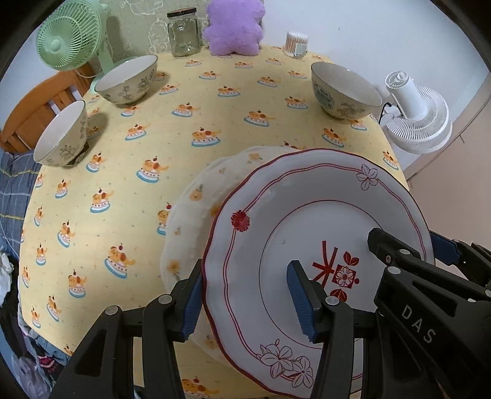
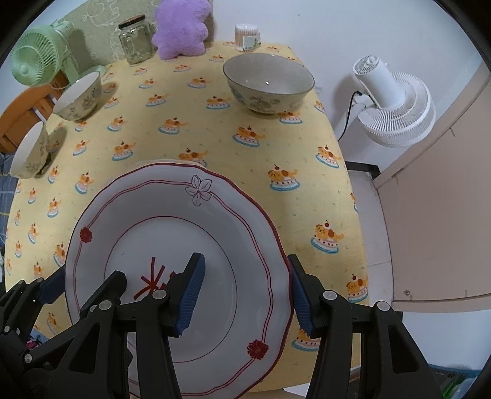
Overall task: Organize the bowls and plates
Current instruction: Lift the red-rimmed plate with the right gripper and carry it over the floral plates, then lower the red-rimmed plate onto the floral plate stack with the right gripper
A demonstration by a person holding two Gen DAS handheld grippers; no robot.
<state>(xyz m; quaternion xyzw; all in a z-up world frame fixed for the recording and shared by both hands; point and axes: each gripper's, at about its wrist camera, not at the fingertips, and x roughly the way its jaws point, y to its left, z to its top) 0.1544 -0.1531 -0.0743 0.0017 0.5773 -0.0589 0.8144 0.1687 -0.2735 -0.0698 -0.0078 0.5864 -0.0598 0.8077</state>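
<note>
A: Where's the plate with the red line rim?

B: Carried between the two tools, above the near edge of the table with the yellow cake-print cloth. The left gripper is clenched across its rim at nine o'clock, one blue pad outside the edge, the other on the plate's face. The right gripper does the same at three o'clock.

A: Anything beneath it?

B: Yes, a pale plate with orange prints, showing past the red plate's edge toward ten o'clock in the left wrist view. Whether the two touch, I cannot tell.

A: And the bowls?

B: Three. A wide grey-lined bowl stands at one o'clock from the held plate. Two floral bowls with white insides sit at ten o'clock near the table's left edge, one farther back, one nearer.

A: Beyond those?

B: Along the far edge at twelve o'clock: a glass jar, a purple plush, a tub of cotton swabs. A green fan at eleven, a white fan off the table at two.
</note>
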